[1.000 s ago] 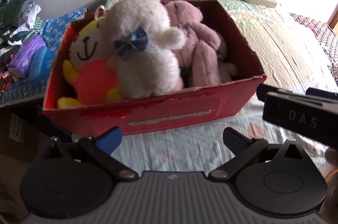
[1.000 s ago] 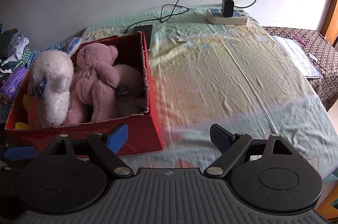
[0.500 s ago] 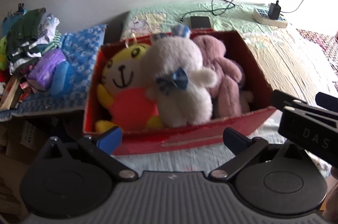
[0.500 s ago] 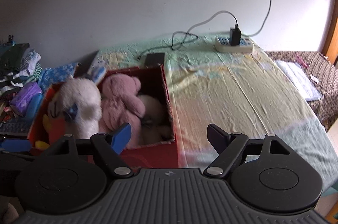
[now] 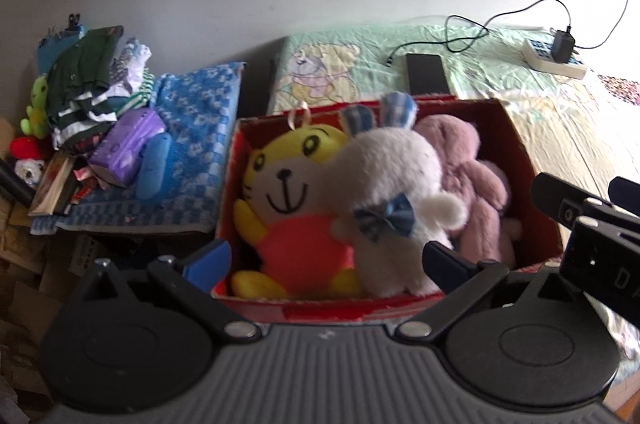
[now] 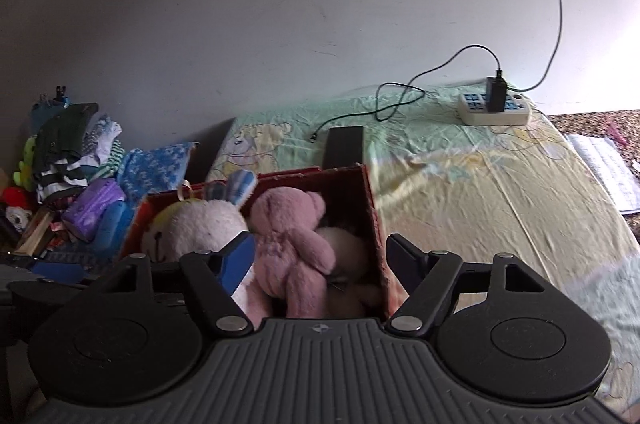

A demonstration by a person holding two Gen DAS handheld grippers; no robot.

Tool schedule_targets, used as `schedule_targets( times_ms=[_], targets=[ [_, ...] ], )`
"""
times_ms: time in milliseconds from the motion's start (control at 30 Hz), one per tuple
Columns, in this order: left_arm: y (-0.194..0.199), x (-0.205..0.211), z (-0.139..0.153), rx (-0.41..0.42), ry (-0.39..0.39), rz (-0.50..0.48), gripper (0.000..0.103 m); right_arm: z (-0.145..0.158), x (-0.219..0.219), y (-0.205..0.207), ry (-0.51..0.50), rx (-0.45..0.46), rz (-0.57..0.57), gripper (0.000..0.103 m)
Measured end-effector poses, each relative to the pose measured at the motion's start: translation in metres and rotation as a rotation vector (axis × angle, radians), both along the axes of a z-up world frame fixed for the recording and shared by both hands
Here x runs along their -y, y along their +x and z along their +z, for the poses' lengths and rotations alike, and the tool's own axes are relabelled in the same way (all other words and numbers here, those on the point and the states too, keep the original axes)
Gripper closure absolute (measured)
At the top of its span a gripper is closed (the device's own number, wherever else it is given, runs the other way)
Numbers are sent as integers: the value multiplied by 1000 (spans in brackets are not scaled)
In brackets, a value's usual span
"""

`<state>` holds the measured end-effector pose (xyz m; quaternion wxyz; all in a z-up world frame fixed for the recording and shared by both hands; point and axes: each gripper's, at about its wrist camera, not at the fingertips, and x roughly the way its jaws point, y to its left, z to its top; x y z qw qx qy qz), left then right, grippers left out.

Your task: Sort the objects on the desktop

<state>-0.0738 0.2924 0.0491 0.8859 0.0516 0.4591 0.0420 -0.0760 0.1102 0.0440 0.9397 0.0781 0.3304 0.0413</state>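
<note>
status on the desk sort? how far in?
Looks nearly done: the yellow cat plush, white bunny plush and pink bear all sit in the red box. In hand: nothing; left gripper and right gripper have open, empty jaws. Possibly left: the phone and power strip on the bedsheet.

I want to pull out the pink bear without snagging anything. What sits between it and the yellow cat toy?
The white bunny sits between the pink bear and yellow cat toy, clearest in the left wrist view.
</note>
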Motion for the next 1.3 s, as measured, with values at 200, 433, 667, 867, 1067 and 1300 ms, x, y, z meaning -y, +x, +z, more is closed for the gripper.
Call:
schedule_targets(
  times_ms=[200, 433, 667, 867, 1067, 1300],
  targets=[
    [11, -12, 0, -14, 2, 26, 1, 3, -10, 15, 39, -16, 57, 28],
    [26, -21, -12, -65, -20, 20, 1, -6, -16, 30, 79, -76, 68, 28],
    [37, -20, -24, -113, -44, -9, 1, -13, -20, 38, 48, -83, 53, 28],
    [44, -18, -23, -100, -40, -27, 1, -14, -13, 45, 67, -93, 40, 28],
    [51, -20, -18, -83, -33, -13, 1, -13, -12, 54, 46, -90, 62, 28],
    [54, -21, -8, -76, -6, 0, 1, -4, 0, 65, 126, -166, 114, 29]
  ],
)
